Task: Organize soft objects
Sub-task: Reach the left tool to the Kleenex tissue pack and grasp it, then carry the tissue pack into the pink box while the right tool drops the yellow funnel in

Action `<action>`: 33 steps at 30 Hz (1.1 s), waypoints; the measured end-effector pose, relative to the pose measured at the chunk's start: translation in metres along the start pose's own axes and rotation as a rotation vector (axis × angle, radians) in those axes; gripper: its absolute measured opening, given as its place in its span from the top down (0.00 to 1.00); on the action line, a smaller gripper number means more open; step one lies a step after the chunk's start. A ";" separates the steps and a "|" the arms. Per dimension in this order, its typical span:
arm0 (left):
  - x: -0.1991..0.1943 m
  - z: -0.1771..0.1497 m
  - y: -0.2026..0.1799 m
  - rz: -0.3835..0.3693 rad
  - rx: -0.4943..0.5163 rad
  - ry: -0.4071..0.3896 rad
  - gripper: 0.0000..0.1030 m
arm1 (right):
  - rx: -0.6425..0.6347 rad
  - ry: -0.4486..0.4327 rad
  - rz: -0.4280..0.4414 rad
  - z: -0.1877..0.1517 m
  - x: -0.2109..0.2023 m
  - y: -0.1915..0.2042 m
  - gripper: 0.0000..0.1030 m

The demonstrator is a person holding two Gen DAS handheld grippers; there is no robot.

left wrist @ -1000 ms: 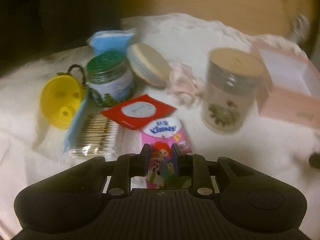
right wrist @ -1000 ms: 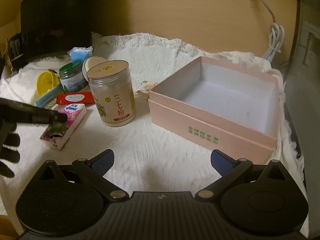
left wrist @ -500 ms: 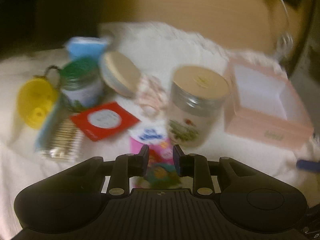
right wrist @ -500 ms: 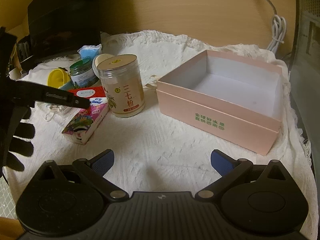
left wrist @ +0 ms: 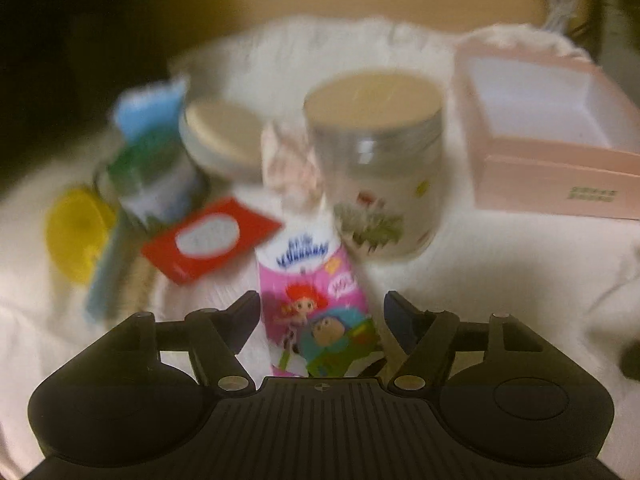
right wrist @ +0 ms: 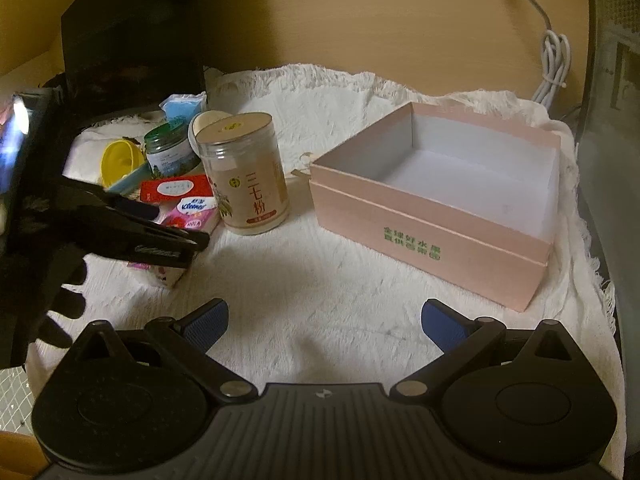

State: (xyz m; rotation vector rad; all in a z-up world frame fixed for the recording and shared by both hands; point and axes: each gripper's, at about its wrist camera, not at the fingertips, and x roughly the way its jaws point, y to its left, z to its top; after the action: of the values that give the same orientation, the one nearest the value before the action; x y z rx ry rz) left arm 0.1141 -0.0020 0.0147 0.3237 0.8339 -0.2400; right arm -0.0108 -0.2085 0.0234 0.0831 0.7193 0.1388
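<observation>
A pink Kleenex tissue pack (left wrist: 316,304) with cartoon figures lies on the white cloth between the fingers of my left gripper (left wrist: 320,312), which is open around it. The same pack (right wrist: 188,216) and the left gripper (right wrist: 176,236) show at the left of the right wrist view. A red tissue packet (left wrist: 208,238) lies just behind it. An open, empty pink box (right wrist: 440,208) stands on the right. My right gripper (right wrist: 324,320) is open and empty above bare cloth in front of the box.
A tall jar with a tan lid (right wrist: 244,176) stands between the tissue pack and the box. Behind it are a green-lidded jar (right wrist: 168,152), a yellow cup (right wrist: 120,160), a blue pack (right wrist: 180,106), a round tin (left wrist: 224,140) and a pink scrunchie (left wrist: 292,168). A white cable (right wrist: 554,64) hangs at the back right.
My left gripper was shut on the tissue pack and carried it right, toward the tall jar; now its jaws have opened and the pack rests on the cloth. The right gripper stayed open.
</observation>
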 end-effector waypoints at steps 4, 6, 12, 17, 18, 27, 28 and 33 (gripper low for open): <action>0.014 0.002 0.019 -0.046 -0.142 0.007 0.27 | -0.032 0.019 0.012 -0.002 -0.001 0.005 0.00; 0.012 -0.001 0.026 -0.087 -0.150 0.005 0.40 | -0.051 0.020 0.006 -0.002 -0.002 0.010 0.00; -0.028 -0.035 0.073 -0.216 -0.289 -0.038 0.46 | -0.132 0.005 0.013 0.013 0.004 0.043 0.00; -0.069 -0.059 0.154 -0.149 -0.451 -0.146 0.47 | -0.272 -0.068 0.088 0.050 0.017 0.111 0.00; -0.074 -0.060 0.174 -0.121 -0.475 -0.165 0.47 | -0.312 -0.081 0.106 0.063 0.025 0.132 0.01; -0.081 -0.081 0.315 0.015 -0.660 -0.258 0.48 | -0.647 -0.118 0.094 0.149 0.149 0.296 0.16; -0.076 -0.083 0.322 0.010 -0.670 -0.253 0.48 | -0.679 -0.094 0.079 0.152 0.168 0.306 0.17; -0.068 -0.088 0.338 -0.011 -0.675 -0.242 0.47 | -0.672 0.046 0.030 0.165 0.213 0.324 0.94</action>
State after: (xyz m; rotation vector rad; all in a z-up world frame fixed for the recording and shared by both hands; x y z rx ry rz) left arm 0.1220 0.3490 0.0741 -0.3379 0.6330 0.0024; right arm 0.2250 0.1401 0.0483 -0.5526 0.6863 0.4045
